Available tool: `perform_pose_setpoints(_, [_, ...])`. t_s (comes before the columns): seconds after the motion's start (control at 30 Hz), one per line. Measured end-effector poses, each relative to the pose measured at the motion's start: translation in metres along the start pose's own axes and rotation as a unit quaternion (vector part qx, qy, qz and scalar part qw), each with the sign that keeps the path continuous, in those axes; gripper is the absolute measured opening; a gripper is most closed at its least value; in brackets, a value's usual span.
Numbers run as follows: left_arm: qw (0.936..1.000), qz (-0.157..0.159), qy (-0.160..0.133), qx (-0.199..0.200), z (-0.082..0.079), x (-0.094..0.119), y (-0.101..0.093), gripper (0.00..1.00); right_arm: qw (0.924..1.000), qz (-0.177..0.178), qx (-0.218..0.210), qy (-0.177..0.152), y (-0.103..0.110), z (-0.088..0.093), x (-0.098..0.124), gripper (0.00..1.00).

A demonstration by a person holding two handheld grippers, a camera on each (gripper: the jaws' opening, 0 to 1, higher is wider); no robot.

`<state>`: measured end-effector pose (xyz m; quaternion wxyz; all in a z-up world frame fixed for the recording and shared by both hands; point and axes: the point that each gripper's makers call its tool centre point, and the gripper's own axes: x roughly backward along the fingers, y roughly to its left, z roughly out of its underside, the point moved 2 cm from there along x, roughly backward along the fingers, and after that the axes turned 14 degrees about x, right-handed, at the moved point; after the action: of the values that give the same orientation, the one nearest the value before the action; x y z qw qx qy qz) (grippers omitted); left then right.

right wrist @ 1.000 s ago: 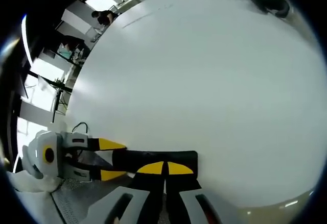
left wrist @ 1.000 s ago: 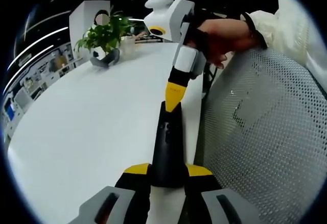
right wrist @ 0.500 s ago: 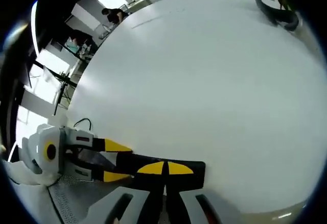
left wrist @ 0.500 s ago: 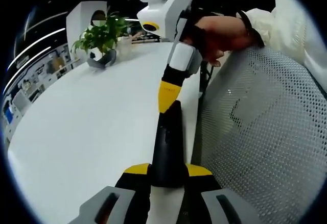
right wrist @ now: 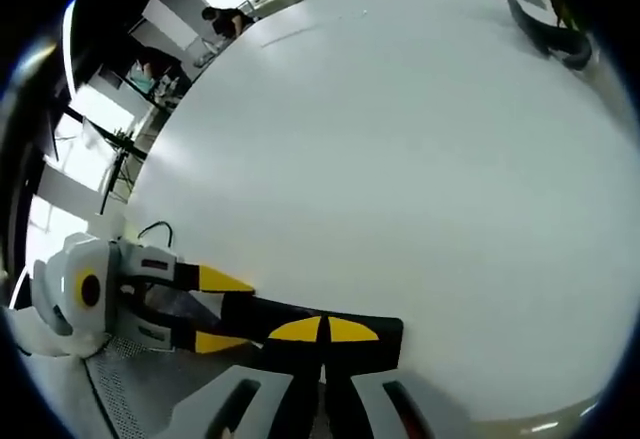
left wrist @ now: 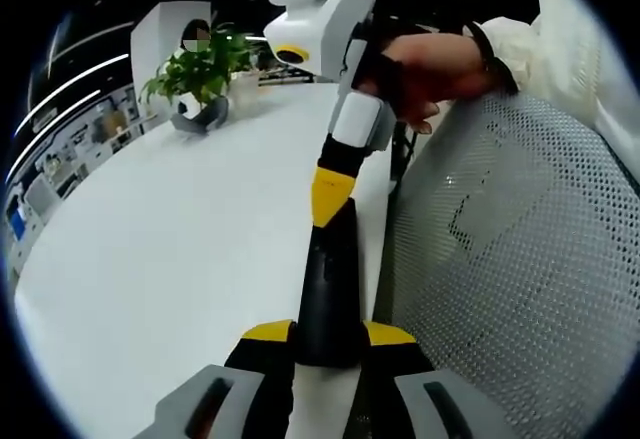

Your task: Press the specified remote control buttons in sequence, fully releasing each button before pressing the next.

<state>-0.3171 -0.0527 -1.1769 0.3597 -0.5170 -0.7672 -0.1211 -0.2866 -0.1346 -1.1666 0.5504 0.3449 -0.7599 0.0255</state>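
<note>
1. Black and slim, the remote control (left wrist: 328, 279) lies near the edge of the white table (left wrist: 180, 249), its near end clamped between the yellow-tipped jaws of the left gripper (left wrist: 330, 334).
2. The right gripper (left wrist: 333, 189), held in a hand (left wrist: 430, 64), comes in from above with its jaws closed together into one yellow tip – that tip touches the far part of the remote.
3. Against a second ago, the tip sits a little higher up the remote and the gripper leans more steeply; over the last half second it has hardly moved.
4. In the right gripper view the closed tips (right wrist: 320, 329) rest on the remote (right wrist: 370, 331), with the left gripper (right wrist: 222, 309) gripping its other end.
5. My reading – a press is under way or just ending; a clear lift-off must come before the next button.
6. A plant pot (left wrist: 205, 114) stands well apart.
</note>
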Motion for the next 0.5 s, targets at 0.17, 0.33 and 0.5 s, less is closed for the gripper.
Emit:
perform_pose_setpoints(0.17, [1.0, 0.0, 0.0, 0.001, 0.0001, 0.0001, 0.0001, 0.25, 0.9999, -0.003, -0.01, -0.003, -0.0014, 0.0001, 0.0011, 0.0])
perform_pose_setpoints(0.33, [1.0, 0.0, 0.0, 0.002, 0.0001, 0.0001, 0.0002, 0.25, 0.9996, -0.007, -0.026, -0.007, -0.0011, 0.0003, 0.0013, 0.0])
perform_pose_setpoints(0.5, [1.0, -0.001, -0.002, 0.002, -0.0002, -0.0003, 0.0004, 0.25, 0.9998, -0.001, -0.018, -0.005, -0.0007, 0.0, 0.0, 0.0])
